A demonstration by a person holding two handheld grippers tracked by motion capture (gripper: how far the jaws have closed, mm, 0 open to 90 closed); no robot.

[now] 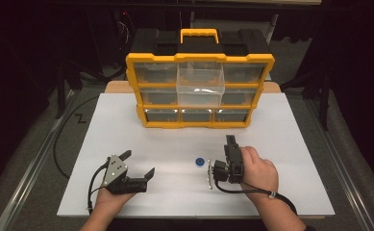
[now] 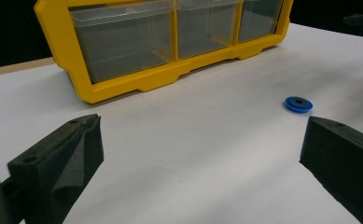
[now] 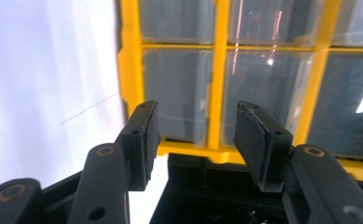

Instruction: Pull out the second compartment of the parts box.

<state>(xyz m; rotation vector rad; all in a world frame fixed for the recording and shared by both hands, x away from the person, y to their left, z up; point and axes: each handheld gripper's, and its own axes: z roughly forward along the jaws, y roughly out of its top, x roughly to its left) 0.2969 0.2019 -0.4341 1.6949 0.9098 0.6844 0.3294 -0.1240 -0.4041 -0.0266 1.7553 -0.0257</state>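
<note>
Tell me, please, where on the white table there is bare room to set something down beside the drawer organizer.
The white table is bare left of the yellow drawer organizer, and likewise right of it, out to both edges. The strip in front of the organizer is free too. Nearer the person it gets crowded: the left tool, the small blue ring and the right tool.

A white surface (image 1: pixel 127 125) stands on grey floor (image 1: pixel 26 159) in a dark room, metal rail (image 1: pixel 28 178) at eight o'clock.
</note>
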